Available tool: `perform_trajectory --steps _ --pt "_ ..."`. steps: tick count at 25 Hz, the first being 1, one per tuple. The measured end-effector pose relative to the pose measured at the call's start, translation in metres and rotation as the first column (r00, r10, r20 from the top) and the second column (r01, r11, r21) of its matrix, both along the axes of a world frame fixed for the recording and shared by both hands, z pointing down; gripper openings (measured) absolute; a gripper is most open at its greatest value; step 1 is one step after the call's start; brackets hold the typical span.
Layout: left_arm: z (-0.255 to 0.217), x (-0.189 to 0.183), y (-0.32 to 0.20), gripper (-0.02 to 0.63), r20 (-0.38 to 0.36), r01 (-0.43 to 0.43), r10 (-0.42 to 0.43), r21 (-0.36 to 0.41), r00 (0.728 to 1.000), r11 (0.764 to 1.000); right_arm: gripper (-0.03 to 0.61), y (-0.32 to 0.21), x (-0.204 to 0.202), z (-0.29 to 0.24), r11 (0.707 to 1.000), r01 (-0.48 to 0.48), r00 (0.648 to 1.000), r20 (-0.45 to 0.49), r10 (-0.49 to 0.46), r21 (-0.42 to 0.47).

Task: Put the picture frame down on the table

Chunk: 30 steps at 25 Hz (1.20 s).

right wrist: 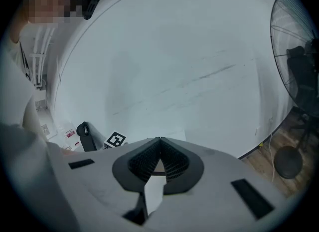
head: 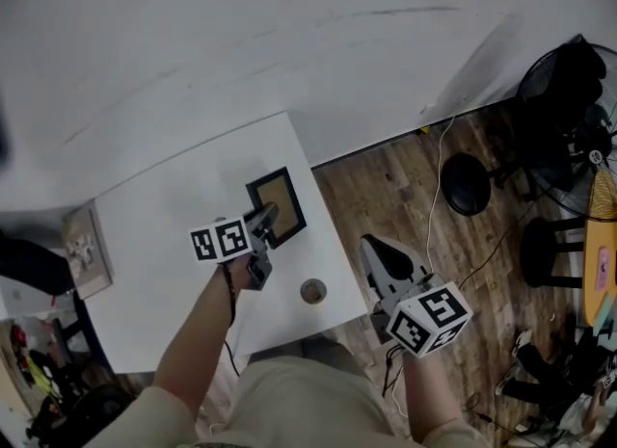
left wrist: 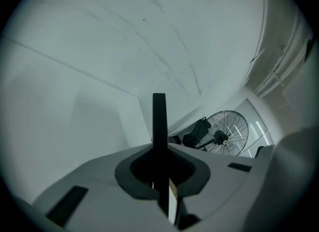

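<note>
**Frame held in left gripper at table**

Left gripper (head: 262, 217): clenched on the frame (head: 281, 205), which has a black border and a tan centre. It is over the table (head: 159, 244), toward its 2 o'clock corner; contact with the top unclear.
Right gripper (head: 371, 242): jaws together, empty, off the table's 4 o'clock side.
Round object (head: 312, 291): on the table, at 5 o'clock of the frame.

We reach our left gripper (head: 264, 217) forward and far on a bare, outstretched left forearm (head: 201, 326), jaws clamped on the edge of the picture frame (head: 286, 194). Our right gripper (head: 376, 247) hangs nearer, off to the right, jaws pressed together, nothing between them.
</note>
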<state>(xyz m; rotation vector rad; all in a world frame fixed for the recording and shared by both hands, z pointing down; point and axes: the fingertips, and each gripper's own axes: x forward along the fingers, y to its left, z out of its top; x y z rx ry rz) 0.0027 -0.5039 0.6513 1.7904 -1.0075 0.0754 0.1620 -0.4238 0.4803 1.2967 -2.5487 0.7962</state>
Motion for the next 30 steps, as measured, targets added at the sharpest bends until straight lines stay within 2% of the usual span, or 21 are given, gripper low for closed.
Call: perform_trajectory --steps 4,8,12,15,17,19,24,26,30 --pt "0.032 0.002 -0.007 0.041 0.012 0.003 -0.002 -0.064 1.0 0.998 0.025 -0.007 0.003 0.028 0.997 -0.044 0.998 -0.039 0.042 -0.058" --pt "0.043 0.005 -0.013 0.041 -0.01 0.007 -0.008 -0.083 1.0 0.997 0.025 -0.005 0.002 0.047 0.993 -0.056 0.997 -0.054 0.051 -0.102" --pt "0.061 0.009 -0.02 0.046 0.029 -0.011 0.014 -0.099 0.999 0.995 0.025 -0.003 0.001 0.058 0.991 -0.05 0.998 -0.049 0.044 -0.124" --pt "0.067 0.01 -0.023 0.067 0.108 -0.031 0.04 -0.083 0.993 0.996 0.025 -0.001 0.0 0.063 0.989 -0.052 0.998 -0.034 0.047 -0.137" --pt "0.072 0.01 -0.024 0.093 0.198 -0.046 0.059 -0.072 0.978 0.996 0.025 0.002 0.003 0.067 0.988 -0.057 0.997 -0.052 0.05 -0.144" --pt "0.077 0.008 -0.024 0.134 0.297 -0.052 0.07 -0.067 0.952 0.996 0.025 0.005 0.007 0.073 0.986 -0.066 0.995 -0.086 0.053 -0.151" --pt "0.083 -0.001 -0.025 0.238 0.517 -0.065 0.074 -0.034 0.853 0.997 0.025 0.011 0.012 0.082 0.986 -0.066 0.992 -0.118 0.048 -0.153" --pt "0.088 -0.002 -0.025 0.261 0.555 -0.061 0.073 -0.04 0.829 0.997 0.025 0.012 0.016 0.088 0.987 -0.069 0.989 -0.141 0.048 -0.147" --pt "0.094 -0.004 -0.019 0.278 0.555 -0.047 0.072 -0.059 0.829 0.997 0.025 0.015 0.021 0.102 0.98 -0.093 0.989 -0.129 0.071 -0.174"
